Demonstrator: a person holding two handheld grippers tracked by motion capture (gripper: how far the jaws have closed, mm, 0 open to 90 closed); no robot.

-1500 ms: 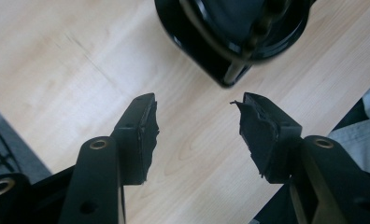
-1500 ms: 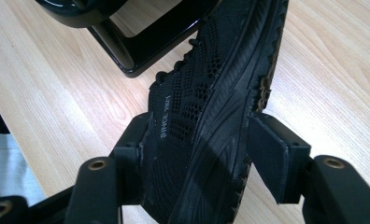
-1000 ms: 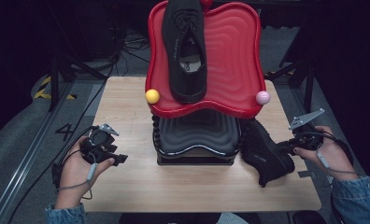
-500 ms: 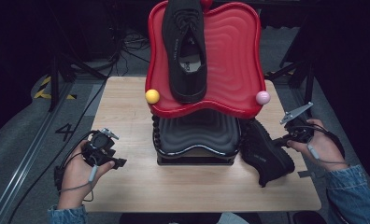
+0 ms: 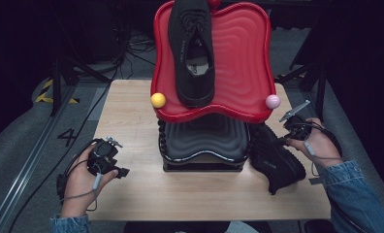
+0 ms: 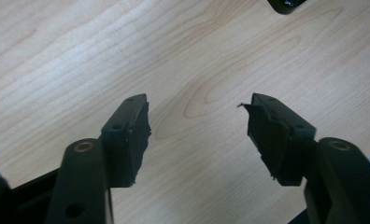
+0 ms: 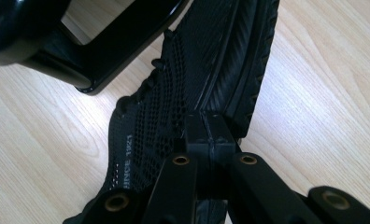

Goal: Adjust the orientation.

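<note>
While the right gripper (image 7: 206,135) is seen clenched, jaws pressed together against the black knit-mesh sneaker (image 7: 183,93) lying on its side on the pale wood-grain tabletop (image 5: 132,126), it cannot be told whether any fabric is actually pinched between them. The sneaker (image 5: 275,160) is placed just right of the black ribbed shoe stand (image 5: 204,143), its toe pointing toward the person. A second black sneaker (image 5: 192,48) is already seated on the glossy red wavy tray (image 5: 238,58) on top of the stand.

Handling estimate: light; soft, flexible mesh upper, so it will fold if pinched mid-side. The rubber sole edge is ribbed, grippy and stiffer. A hold at the heel collar or sole rim is judged best.

The left gripper (image 6: 197,126) is released over bare tabletop; its jaws have just been opening, nothing between them.

Surface: smooth laminate, shoe expected to slide easily. A yellow ball (image 5: 158,100) and a pink ball (image 5: 272,101) are fixed at the tray's front corners. Room is dark; cables and stand legs are noted on grey floor behind.
</note>
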